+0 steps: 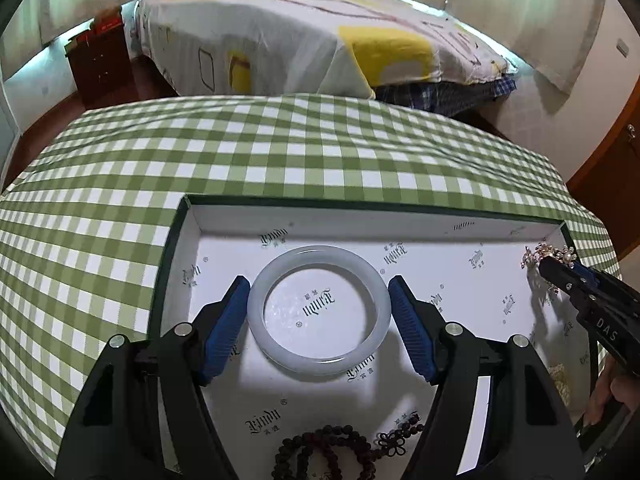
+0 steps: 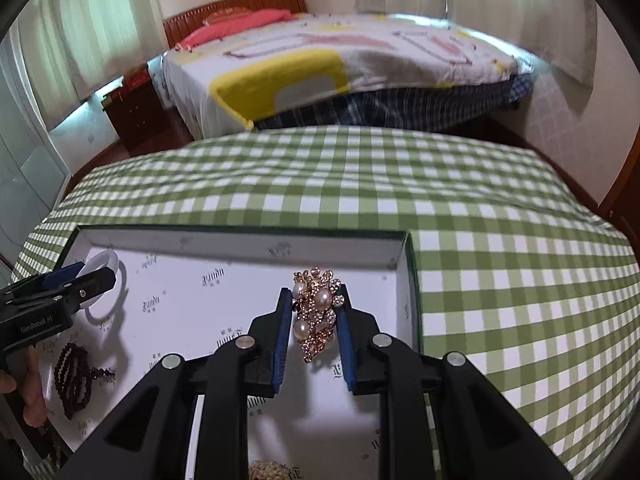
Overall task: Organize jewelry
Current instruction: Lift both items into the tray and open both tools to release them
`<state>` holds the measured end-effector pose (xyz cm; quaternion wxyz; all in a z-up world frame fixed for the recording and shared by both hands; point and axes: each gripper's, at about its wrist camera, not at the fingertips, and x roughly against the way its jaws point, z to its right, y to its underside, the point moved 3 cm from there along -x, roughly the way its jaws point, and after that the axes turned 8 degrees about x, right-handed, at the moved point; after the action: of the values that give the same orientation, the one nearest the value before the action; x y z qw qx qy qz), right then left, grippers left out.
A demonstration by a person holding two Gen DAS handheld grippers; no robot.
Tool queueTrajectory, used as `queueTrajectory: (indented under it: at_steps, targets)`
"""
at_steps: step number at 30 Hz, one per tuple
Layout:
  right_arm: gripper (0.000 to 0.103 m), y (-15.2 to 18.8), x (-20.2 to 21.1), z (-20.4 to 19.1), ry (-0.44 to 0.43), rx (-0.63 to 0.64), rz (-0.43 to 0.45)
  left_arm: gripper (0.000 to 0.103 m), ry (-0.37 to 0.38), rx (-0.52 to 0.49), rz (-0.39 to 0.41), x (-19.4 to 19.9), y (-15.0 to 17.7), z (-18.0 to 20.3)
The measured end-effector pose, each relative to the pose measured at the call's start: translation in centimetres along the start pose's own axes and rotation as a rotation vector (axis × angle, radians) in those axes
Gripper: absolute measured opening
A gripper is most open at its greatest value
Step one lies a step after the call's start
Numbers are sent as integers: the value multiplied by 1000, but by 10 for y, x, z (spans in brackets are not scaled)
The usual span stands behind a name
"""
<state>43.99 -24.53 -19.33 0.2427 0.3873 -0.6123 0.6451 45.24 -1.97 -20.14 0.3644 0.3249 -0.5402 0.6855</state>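
Left tongs [image 1: 319, 316] are clamped across the white bangle [image 1: 319, 309]; right tongs [image 2: 313, 320] are pinched on the pearl brooch [image 2: 316, 312], both held over the box [image 1: 376, 213]. Brooch is best lowered gently at 3 o'clock, bangle kept flat.

One bangle [image 1: 318, 307], one brooch [image 2: 318, 312] — one bead string [image 1: 326, 454], one box [image 1: 320, 210].
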Motion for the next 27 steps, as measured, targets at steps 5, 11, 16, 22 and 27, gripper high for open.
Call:
queueTrajectory:
  at_steps: [5, 11, 16, 22, 27]
  targets:
    - [25, 0, -5, -1, -2, 3, -32, 69, -29, -44, -33, -10, 0, 11]
    - [51, 0, 1, 1, 18, 8, -4, 79, -35, -45, -23, -9, 1, 14]
    - [54, 0, 8, 3, 21, -5, 43, 80, -20, -25, 22, 4, 4, 7]
    - [59, 1, 30, 4, 40, -14, 162, 87, 14, -7, 168, 32, 8, 1]
    - [59, 6, 62, 0, 66, -2, 266, 88, 3, -6, 309, 66, 15, -1]
